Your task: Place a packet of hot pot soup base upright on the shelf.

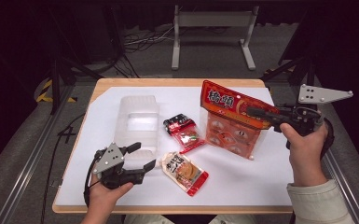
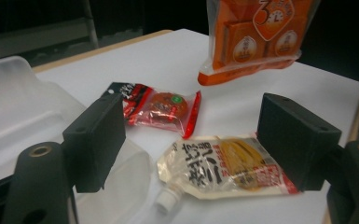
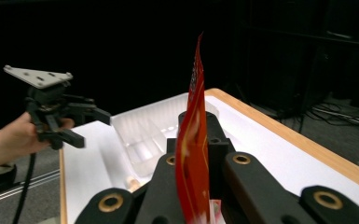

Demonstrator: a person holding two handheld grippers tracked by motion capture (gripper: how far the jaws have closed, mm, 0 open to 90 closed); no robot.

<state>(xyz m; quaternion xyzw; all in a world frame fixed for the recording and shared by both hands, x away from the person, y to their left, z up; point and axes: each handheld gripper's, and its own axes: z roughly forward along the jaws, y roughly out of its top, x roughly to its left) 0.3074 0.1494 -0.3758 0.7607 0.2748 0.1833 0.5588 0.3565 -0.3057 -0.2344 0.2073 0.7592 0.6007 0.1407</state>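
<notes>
Orange-red snack bag [image 1: 232, 122] is up off the white tabletop [image 1: 242, 182], pinched by its top edge in the right hand-held gripper [image 1: 256, 112], jaws fully closed on the red header (the right gripper view shows the film edge-on, squeezed between the black jaws). The bag hangs over the right half of the tabletop, bottom edge close to the surface; whether it touches cannot be told. The left hand-held gripper [image 1: 144, 156] sits at the near left, jaws standing well apart with nothing between them, pointing toward the spouted pouch [image 2: 224, 168] lying flat just ahead of it. The clear plastic bin [image 1: 137, 120] at centre-left looks empty. The small red packet [image 1: 184, 133] lies between bin and bag, untouched. Judged progress: if the job is loading the bin, none of the three items is in yet. The first pick is made and the transfer remains. The pouch and the small packet are still to be grasped (the left side looks lined up for the pouch).
</notes>
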